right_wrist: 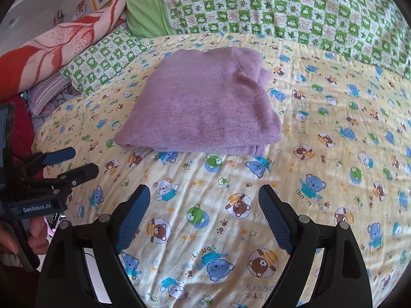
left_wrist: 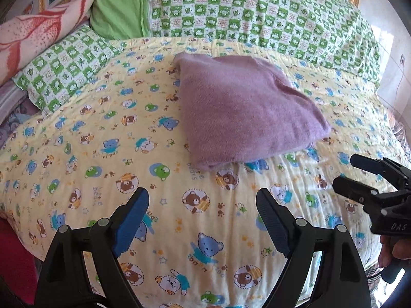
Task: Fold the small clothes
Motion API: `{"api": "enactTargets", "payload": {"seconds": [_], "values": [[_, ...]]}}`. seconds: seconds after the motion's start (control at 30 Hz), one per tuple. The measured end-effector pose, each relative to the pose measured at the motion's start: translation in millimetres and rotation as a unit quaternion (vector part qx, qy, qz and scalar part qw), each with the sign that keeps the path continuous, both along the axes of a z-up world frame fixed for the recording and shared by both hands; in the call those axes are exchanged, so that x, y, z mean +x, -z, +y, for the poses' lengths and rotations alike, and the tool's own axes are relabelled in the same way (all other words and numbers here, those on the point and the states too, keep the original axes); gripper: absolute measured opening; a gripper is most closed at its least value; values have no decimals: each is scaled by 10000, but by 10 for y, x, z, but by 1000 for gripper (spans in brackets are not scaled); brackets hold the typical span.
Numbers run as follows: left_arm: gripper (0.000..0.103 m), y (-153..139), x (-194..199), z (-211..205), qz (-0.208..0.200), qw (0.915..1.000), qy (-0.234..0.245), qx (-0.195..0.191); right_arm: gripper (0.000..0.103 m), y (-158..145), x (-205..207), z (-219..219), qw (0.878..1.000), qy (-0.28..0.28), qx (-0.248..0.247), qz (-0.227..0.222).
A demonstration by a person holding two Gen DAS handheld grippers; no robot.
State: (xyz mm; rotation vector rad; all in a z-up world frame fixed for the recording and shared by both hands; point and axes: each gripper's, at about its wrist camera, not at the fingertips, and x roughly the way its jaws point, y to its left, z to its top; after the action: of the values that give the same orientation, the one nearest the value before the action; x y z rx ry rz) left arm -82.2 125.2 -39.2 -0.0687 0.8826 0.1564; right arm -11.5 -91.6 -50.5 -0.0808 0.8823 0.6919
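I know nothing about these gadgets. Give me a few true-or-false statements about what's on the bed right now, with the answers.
1. The purple garment lies folded on the yellow teddy-bear sheet. True.
2. The left gripper is clamped on the garment. False: it is open and empty, short of the garment.
3. The right gripper is open, holding nothing. True.
4. The garment lies on the green checked pillow. False: it lies on the teddy-bear sheet, apart from that pillow.
5. Several more garments lie on the sheet. False: only the purple one shows there.

Bare quilt (left_wrist: 200,184) before folded sweater (left_wrist: 239,107); pillows (left_wrist: 257,7) behind.
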Motion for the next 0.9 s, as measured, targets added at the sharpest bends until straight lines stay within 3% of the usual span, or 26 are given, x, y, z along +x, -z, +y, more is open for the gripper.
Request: {"api": "enactTargets", "payload": {"seconds": [0.23, 0.4, 0.9], "values": [[89, -327, -8, -50, -531, 9986, 4, 69, 88, -244, -11, 22, 9991, -169, 68, -383], [95, -385, -46, -167, -760, 9970, -18, 125, 101, -409, 21, -7, 9971, -196, 214, -708], [97, 50, 154, -131, -318, 9991, -43, 290, 102, -59, 180, 151, 9971, -199, -67, -725]]}}
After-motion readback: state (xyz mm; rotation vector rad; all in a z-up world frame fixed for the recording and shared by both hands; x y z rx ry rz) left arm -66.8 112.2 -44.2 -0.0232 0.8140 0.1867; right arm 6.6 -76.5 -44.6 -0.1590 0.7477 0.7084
